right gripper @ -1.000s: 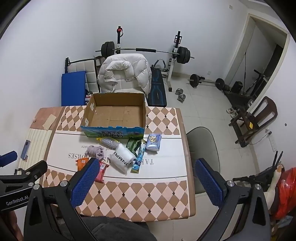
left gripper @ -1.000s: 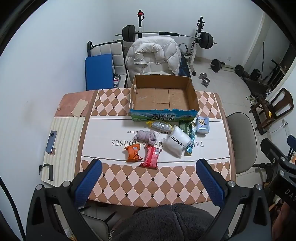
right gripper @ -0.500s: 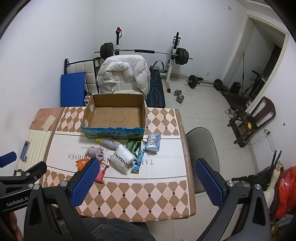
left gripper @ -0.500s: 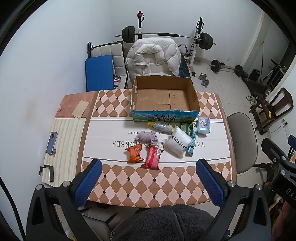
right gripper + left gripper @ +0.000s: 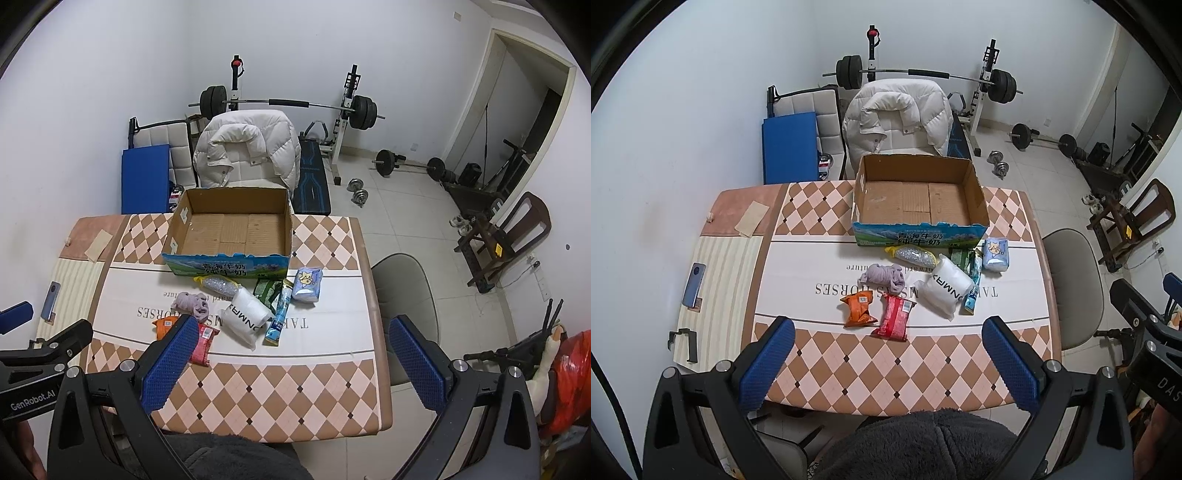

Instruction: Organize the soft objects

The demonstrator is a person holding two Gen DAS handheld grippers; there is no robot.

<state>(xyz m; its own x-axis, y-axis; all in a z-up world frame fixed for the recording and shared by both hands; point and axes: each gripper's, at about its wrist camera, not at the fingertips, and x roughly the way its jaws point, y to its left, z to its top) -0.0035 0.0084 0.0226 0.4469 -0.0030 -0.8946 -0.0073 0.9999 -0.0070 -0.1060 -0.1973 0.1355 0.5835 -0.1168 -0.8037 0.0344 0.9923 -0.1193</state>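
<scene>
An open cardboard box (image 5: 919, 195) (image 5: 232, 229) stands at the table's far side with nothing inside. In front of it lie several soft items: a lilac cloth (image 5: 884, 276) (image 5: 192, 302), an orange packet (image 5: 858, 310), a red packet (image 5: 895, 317) (image 5: 202, 343), a white pouch (image 5: 945, 290) (image 5: 245, 315), a glittery bag (image 5: 912, 255), a long blue packet (image 5: 279, 314), a green packet (image 5: 266, 290) and a pale blue tissue pack (image 5: 995, 254) (image 5: 307, 285). My left gripper (image 5: 886, 365) and right gripper (image 5: 291, 367) hang open high above the near table edge, holding nothing.
The checkered table (image 5: 886, 369) also holds a phone (image 5: 693, 280) and a black clamp (image 5: 683, 343) on its left strip. A grey chair (image 5: 402, 291) stands right of the table. A white jacket (image 5: 897, 114) drapes a chair behind the box. Gym weights line the back wall.
Both views have drawn back and up slightly, so the table and items look a little smaller and farther. Nothing on the table has moved.
</scene>
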